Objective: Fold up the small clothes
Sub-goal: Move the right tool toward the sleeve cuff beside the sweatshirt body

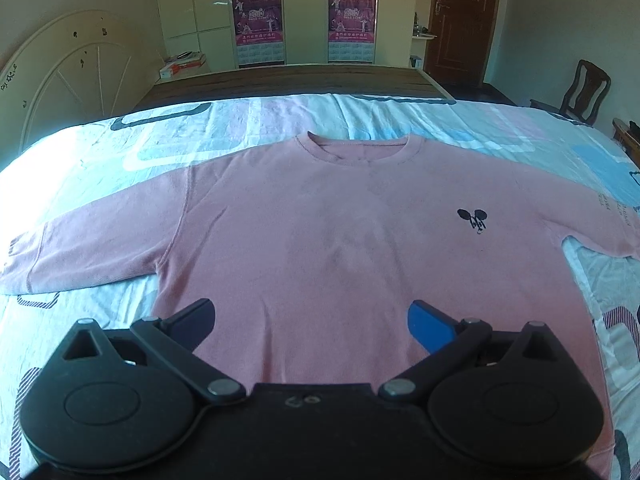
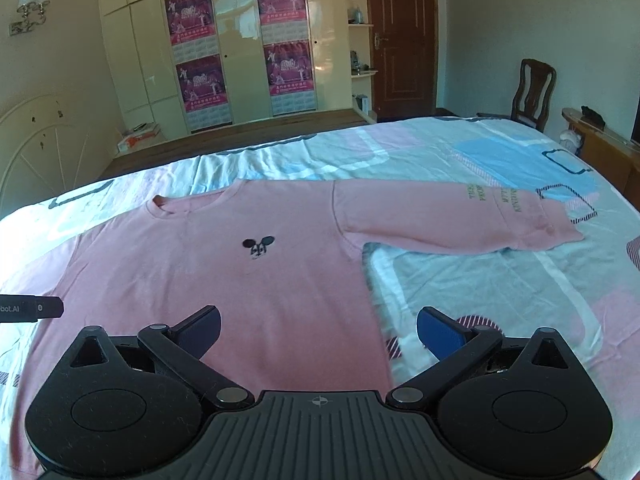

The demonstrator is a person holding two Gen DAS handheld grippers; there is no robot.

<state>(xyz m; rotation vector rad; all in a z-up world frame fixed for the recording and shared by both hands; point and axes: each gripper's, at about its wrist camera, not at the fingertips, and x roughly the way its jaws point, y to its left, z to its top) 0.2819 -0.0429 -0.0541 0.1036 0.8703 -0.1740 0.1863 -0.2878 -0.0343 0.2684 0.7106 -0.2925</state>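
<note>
A pink long-sleeved sweatshirt lies flat and face up on the bed, collar away from me, both sleeves spread sideways. A small black mouse-head logo marks its chest. In the right wrist view the same sweatshirt shows its right sleeve stretched out with printed text near the cuff. My left gripper hovers open above the lower hem, nothing between its fingers. My right gripper is open too, over the hem's right corner. The left gripper's body pokes in at the left edge.
The bed sheet is pale blue and pink with block patterns. A white headboard stands at the left, a cream wardrobe with posters beyond the bed, a brown door and a wooden chair to the right.
</note>
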